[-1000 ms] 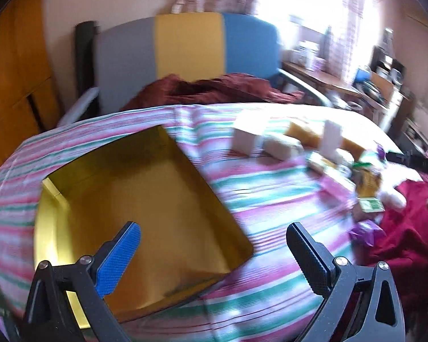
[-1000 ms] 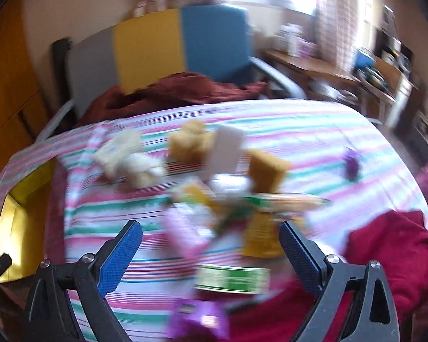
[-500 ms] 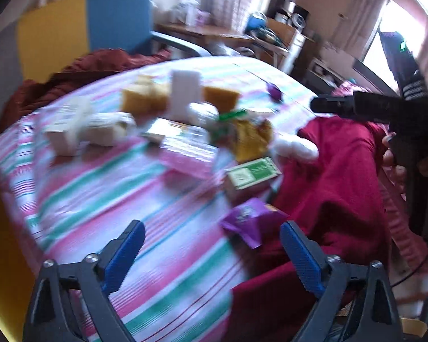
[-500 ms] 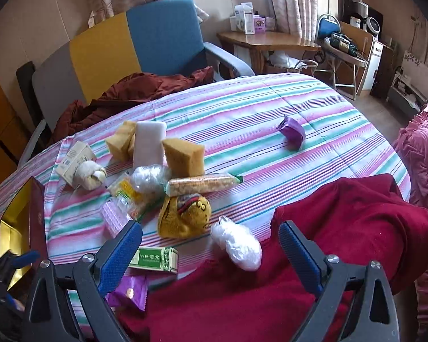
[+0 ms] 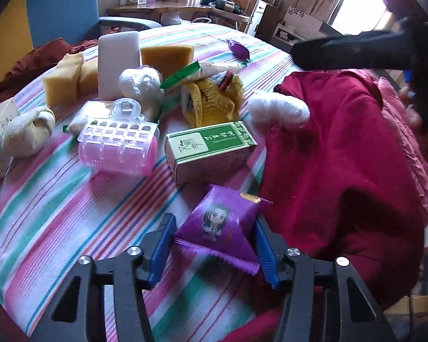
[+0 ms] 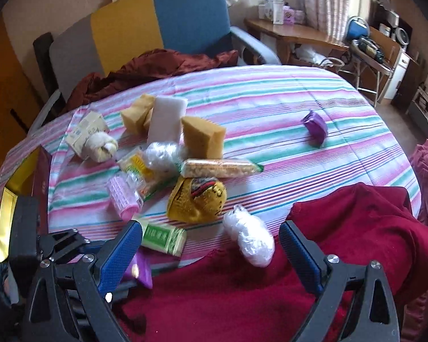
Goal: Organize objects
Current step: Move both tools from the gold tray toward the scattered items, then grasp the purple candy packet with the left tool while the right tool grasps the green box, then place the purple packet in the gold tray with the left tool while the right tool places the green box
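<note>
Two blue-padded jaws of the left claw have just been closing and now press the sides of a small purple foil snack packet printed with a cartoon figure, low in the centre of the left wrist view. The packet lies on the striped pink, green and white cloth of the table, just beside the crumpled dark red fabric at its right. The right claw hangs wide and empty at the bottom of its own view, over the red fabric, with a clear plastic-wrapped white bundle just beyond its jaws.

The packet is soft, puffy and slick, so the pads may squash it and let it squirt forward or pivot out as the claw lifts; the grip seems to sit at its near end, which leaves most of it hanging free. Squeezing harder could burst it. Its frayed right corner lies close to the red fabric, and a low lift might drag that cloth along. The green and white cardboard box sits just above the packet in the frame, so a forward swing could knock it into the pink plastic hair roller. The gold-lined open box at the left edge of the right wrist view looks the likely destination; a weak hold may not last that far
</note>
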`<state>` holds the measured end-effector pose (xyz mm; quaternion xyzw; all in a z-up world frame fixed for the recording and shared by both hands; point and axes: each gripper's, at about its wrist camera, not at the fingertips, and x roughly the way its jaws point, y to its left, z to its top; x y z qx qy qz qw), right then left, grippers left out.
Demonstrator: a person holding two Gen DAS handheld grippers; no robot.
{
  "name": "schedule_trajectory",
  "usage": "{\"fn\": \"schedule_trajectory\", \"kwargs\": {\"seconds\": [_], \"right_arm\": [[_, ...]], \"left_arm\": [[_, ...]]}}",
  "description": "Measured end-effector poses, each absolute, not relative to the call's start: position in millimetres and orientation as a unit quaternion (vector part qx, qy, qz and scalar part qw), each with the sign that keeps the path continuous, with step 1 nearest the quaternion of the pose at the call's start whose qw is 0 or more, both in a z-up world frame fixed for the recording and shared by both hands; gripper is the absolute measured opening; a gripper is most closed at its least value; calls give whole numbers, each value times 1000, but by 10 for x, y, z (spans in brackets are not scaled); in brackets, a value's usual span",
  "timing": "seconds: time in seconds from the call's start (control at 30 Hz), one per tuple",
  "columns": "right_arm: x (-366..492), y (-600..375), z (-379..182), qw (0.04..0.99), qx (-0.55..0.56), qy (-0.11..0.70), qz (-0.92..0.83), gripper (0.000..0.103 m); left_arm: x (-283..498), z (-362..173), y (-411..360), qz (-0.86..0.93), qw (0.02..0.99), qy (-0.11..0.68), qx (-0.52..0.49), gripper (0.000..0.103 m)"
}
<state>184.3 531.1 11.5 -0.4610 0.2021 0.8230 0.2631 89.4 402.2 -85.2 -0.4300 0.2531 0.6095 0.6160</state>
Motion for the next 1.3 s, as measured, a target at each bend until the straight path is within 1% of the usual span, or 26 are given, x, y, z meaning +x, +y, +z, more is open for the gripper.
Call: {"fn": "schedule_trajectory", "kwargs": {"seconds": [0.13,0.27,0.4,0.47,0.53,0.57,0.63,0.67,0.7,0.77,0.9,1.03,1.2,1.3], "right_arm": [[1640,5205,21,215,-503,163,821,97],[1333,4981,-107,143,-552,90,817,91],[1011,4843,-343,95,-602,35,792,81],[876,4795,-481,77,-625,17,777,79],[748,4768,-642,72,-650,-4,757,70],[709,4764,-709,72,-660,-12,748,63],[680,4749,-786,73,-669,-21,739,38],[686,4736,-787,71,-669,-19,740,33],[702,4719,-758,69,-665,-15,744,30],[745,4674,-629,70,-648,-7,759,30],[782,4547,-220,67,-592,16,803,30],[621,4300,81,33,-546,34,837,30],[181,3728,228,-36,-506,49,861,30],[-126,3314,171,-78,-499,61,861,30]], "left_arm": [[835,-820,3804,612,616,239,-435,54],[745,-798,3561,622,605,228,-442,54],[592,-738,3291,643,586,204,-450,54],[515,-676,3139,658,574,190,-450,54],[455,-605,3016,668,568,179,-447,54],[424,-567,2941,674,563,173,-445,54],[386,-507,2839,683,557,161,-444,54],[383,-468,2792,688,554,154,-443,54],[389,-432,2719,694,551,147,-440,54],[373,-367,2754,707,543,129,-435,54],[223,-226,2429,738,518,98,-422,54],[13,-115,1967,785,457,66,-412,54],[-232,-98,1362,835,366,42,-408,54],[-337,-173,940,859,299,37,-414,54]]}}
